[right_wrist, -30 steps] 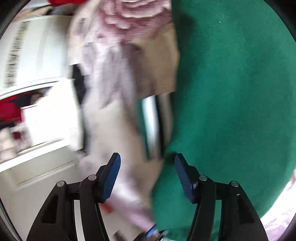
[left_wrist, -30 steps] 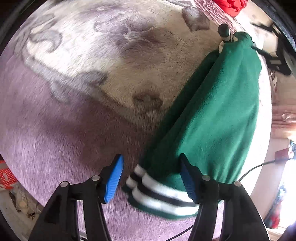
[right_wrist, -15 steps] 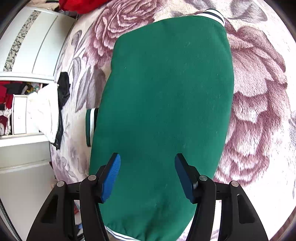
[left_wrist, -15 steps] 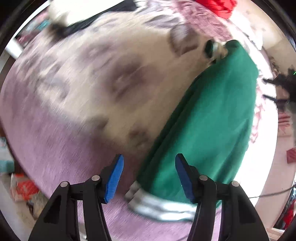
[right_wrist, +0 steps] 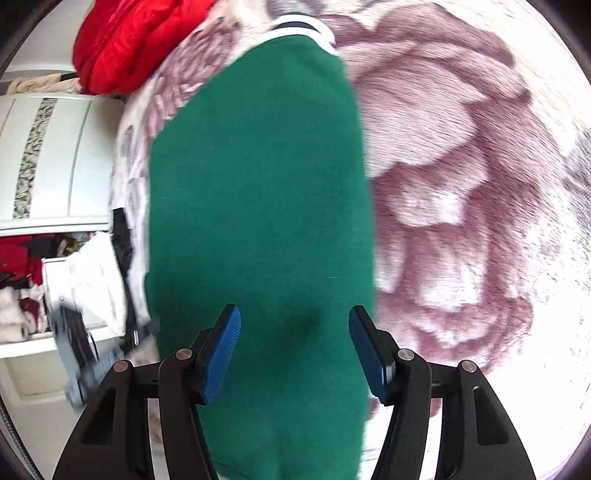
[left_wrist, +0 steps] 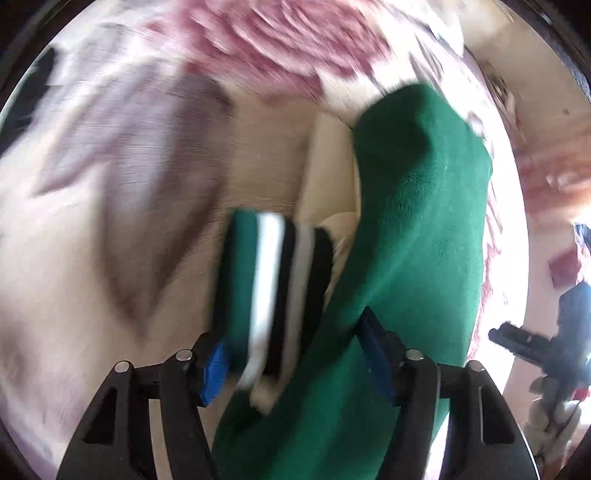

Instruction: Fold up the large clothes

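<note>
A green fleece garment with striped cuffs lies folded lengthwise on a floral plush blanket. In the left wrist view the garment runs up to the right, and its green, white and black striped cuff sits between my left gripper's blue pads. My left gripper is open around the cuff and cloth. My right gripper is open above the garment's near end. A striped band shows at the far end.
A red garment lies at the bed's far left. A white wardrobe and shelves with clothes stand on the left. The other gripper's black body shows at the right of the left wrist view.
My left gripper has swung closer to the striped cuff, which now lies between its pads. My right gripper has moved along over the garment; both stay open.
</note>
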`<control>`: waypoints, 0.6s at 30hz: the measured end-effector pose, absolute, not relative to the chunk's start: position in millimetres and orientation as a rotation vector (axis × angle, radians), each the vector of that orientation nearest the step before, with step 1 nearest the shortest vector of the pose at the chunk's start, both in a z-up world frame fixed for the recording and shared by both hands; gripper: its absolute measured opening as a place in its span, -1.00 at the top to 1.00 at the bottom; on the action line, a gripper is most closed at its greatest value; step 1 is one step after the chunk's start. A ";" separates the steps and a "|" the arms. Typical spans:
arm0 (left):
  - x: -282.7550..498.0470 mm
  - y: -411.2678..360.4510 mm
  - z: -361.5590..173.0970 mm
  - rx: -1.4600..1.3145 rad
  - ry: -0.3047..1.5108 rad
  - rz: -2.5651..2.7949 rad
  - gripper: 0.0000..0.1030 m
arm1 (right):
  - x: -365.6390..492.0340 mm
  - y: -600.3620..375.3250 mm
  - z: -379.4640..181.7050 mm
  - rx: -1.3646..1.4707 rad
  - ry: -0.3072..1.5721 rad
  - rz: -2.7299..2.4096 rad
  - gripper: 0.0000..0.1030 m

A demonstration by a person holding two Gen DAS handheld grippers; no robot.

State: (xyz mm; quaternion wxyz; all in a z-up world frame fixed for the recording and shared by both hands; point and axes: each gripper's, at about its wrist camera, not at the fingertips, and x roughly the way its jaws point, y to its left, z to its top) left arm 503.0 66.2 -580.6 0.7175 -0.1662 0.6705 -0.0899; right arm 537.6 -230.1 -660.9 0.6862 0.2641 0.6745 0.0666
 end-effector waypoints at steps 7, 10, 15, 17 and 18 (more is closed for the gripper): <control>491.5 45.8 -551.6 -0.364 1.343 -0.456 0.71 | 507.5 -261.4 -708.1 0.673 1.573 0.008 -0.23; 486.6 55.7 -544.1 -0.605 1.330 -0.627 0.73 | 497.1 -271.9 -717.0 0.752 1.579 -0.056 -0.23; 483.2 136.1 -632.7 -1.135 1.396 -0.515 0.74 | 492.6 -287.4 -707.9 0.824 1.542 -0.098 -0.23; 473.2 158.2 -657.7 -1.242 1.416 -0.509 0.69 | 495.0 -290.5 -700.8 0.826 1.538 -0.102 -0.23; 468.4 165.5 -657.8 -1.271 1.422 -0.513 0.66 | 498.9 -298.1 -696.2 0.821 1.538 -0.103 -0.23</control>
